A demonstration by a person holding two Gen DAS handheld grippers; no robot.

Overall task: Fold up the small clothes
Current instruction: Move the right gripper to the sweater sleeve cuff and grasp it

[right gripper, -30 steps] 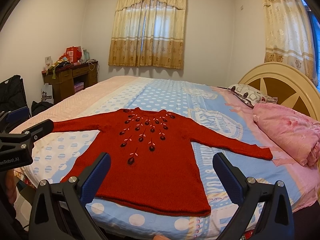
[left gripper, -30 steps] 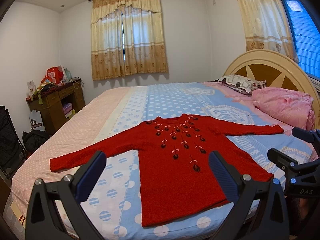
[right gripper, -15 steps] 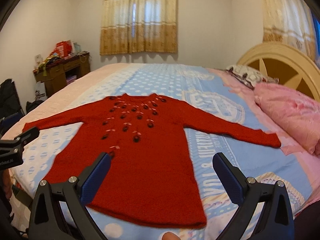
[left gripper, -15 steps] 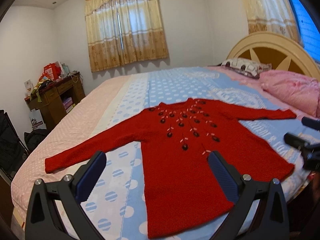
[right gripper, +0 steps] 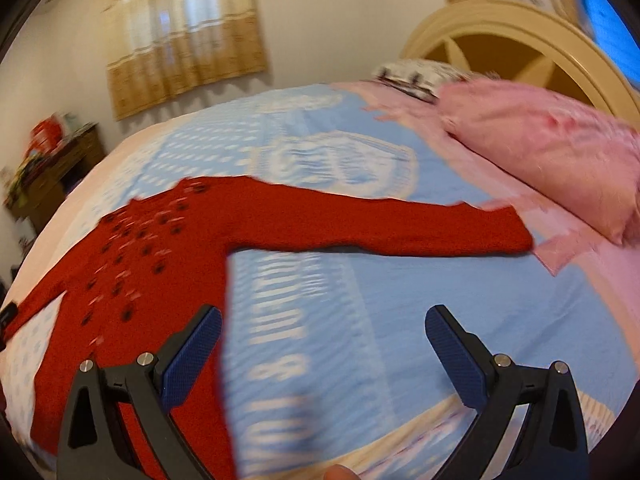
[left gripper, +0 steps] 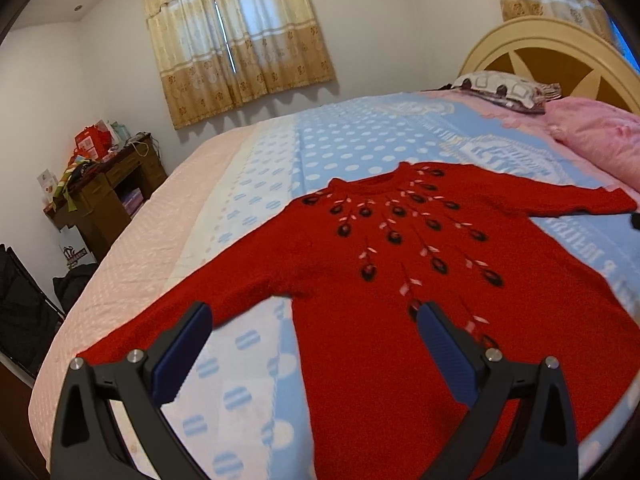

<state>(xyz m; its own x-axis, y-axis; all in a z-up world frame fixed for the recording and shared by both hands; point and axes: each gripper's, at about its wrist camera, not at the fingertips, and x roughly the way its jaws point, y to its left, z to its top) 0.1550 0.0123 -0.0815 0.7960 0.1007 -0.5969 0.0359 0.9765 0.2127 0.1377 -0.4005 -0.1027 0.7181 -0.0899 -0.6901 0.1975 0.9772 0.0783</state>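
A small red knitted sweater [left gripper: 380, 280] with dark flower beads lies flat on the bed, both sleeves spread out. My left gripper [left gripper: 316, 320] hovers open over the sweater's left armpit area, nothing between its blue pads. In the right wrist view the sweater [right gripper: 152, 248] lies to the left, its right sleeve [right gripper: 400, 228] stretching toward the pink pillow. My right gripper [right gripper: 324, 328] is open above the blue sheet, below that sleeve, holding nothing. This view is motion-blurred.
The bed sheet [left gripper: 248, 208] is blue and pink with dots. A pink pillow [right gripper: 552, 148] and a patterned pillow [left gripper: 504, 88] lie by the cream headboard [left gripper: 552, 52]. A cluttered wooden desk [left gripper: 104, 192] stands left of the bed. A fingertip [right gripper: 340, 474] shows at the bottom edge.
Both grippers have moved forward and lower over the bed. The right one has swung right toward the sleeve; the left one sits closer over the sweater's left side. The sweater has not moved.
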